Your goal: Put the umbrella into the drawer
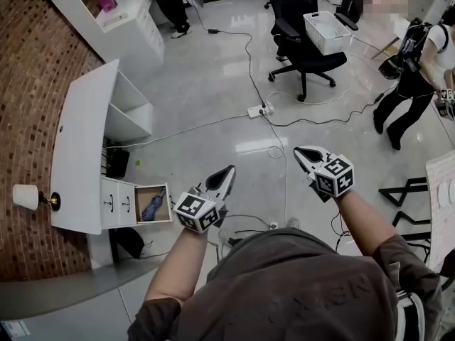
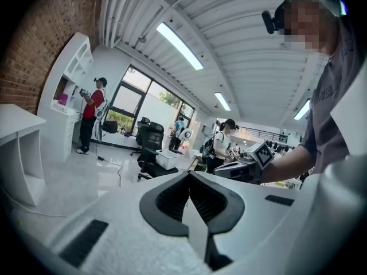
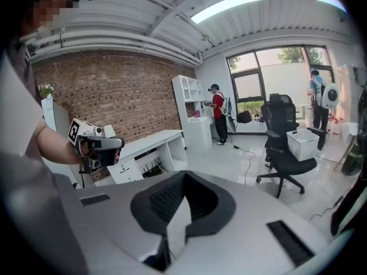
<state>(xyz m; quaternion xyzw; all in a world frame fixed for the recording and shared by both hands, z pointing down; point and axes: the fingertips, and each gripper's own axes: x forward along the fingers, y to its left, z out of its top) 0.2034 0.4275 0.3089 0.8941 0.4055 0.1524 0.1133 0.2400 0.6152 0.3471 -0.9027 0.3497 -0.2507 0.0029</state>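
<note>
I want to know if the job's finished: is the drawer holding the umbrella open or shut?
Open. The drawer is pulled out from the desk, and the blue umbrella lies in plain sight inside it.

Umbrella (image 1: 153, 206): blue, at eight o'clock in the head view.
Drawer (image 1: 168, 203): pale wood inside, white front.
Counter (image 1: 82, 148): plain white.
Brick wall (image 1: 25, 84): red-brown with pale joints, at ten o'clock.
Floor (image 1: 213, 84): glossy pale grey.
Office chair (image 1: 302, 38): black, at one o'clock.
Basket (image 1: 327, 30): white.
Lamp (image 1: 25, 196): white shade, brass-coloured stem.
Left hand-held gripper (image 1: 229, 170): white shell, black pads, cube with black-and-white square markers.
Right hand-held gripper (image 1: 301, 152): same white, black and marker pattern.
Shirt (image 1: 298, 290): brownish grey, at six o'clock.
</note>
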